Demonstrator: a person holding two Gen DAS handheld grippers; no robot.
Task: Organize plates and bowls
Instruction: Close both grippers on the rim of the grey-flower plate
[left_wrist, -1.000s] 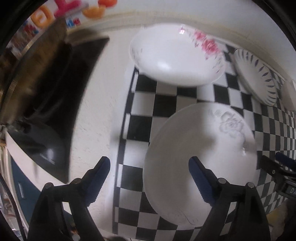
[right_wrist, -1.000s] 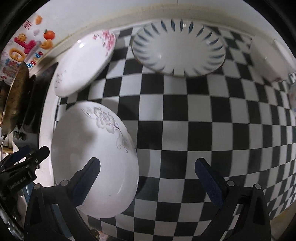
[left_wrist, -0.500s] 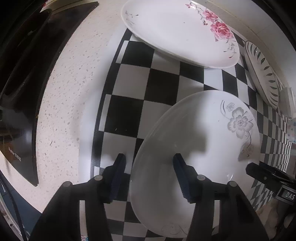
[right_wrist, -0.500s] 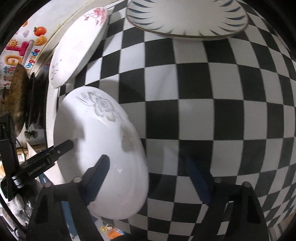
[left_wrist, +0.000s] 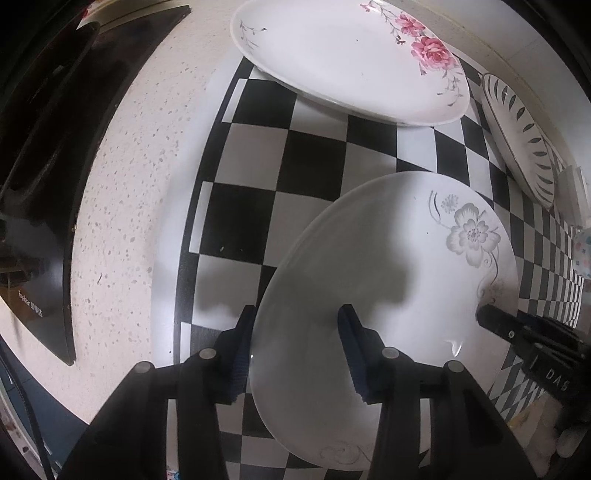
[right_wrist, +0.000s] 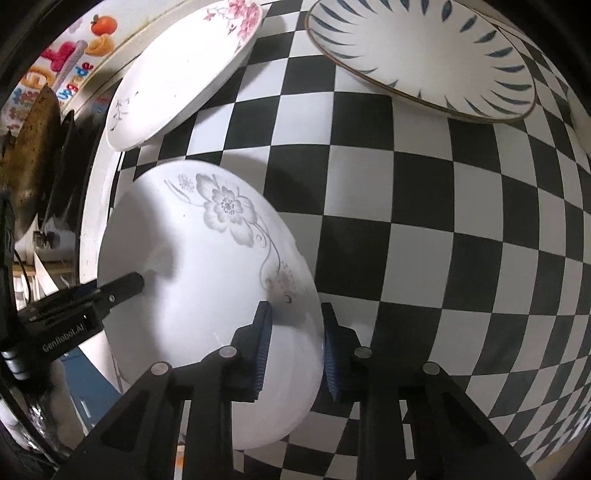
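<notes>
Both claws have come in from wide open within the last second, and both now straddle the rim of the grey-flower plate (left_wrist: 388, 280), which sits on the checkered mat (left_wrist: 310, 162) close to its left edge, next to the speckled counter (left_wrist: 122, 206). Starting on the left: the left gripper (left_wrist: 295, 350) points straight down over the plate's left rim, one pad outside, one on the plate's face; the jaws are closing, yet the inner pad seems to stand clear, so I would not call it a grip yet. The right gripper (right_wrist: 293, 347) has slid in and dropped onto the opposite rim – its jaws are closing too, with the rim between them and the pads looking tight against it, tipped steeply down. That reads to me as a two-handed lift about to start, probably toward one of the other plates. Along the mat's far edge lie the pink-rose plate (left_wrist: 347, 59) at the left corner and the blue-petal plate (right_wrist: 424, 55) further right – both untouched.
</notes>
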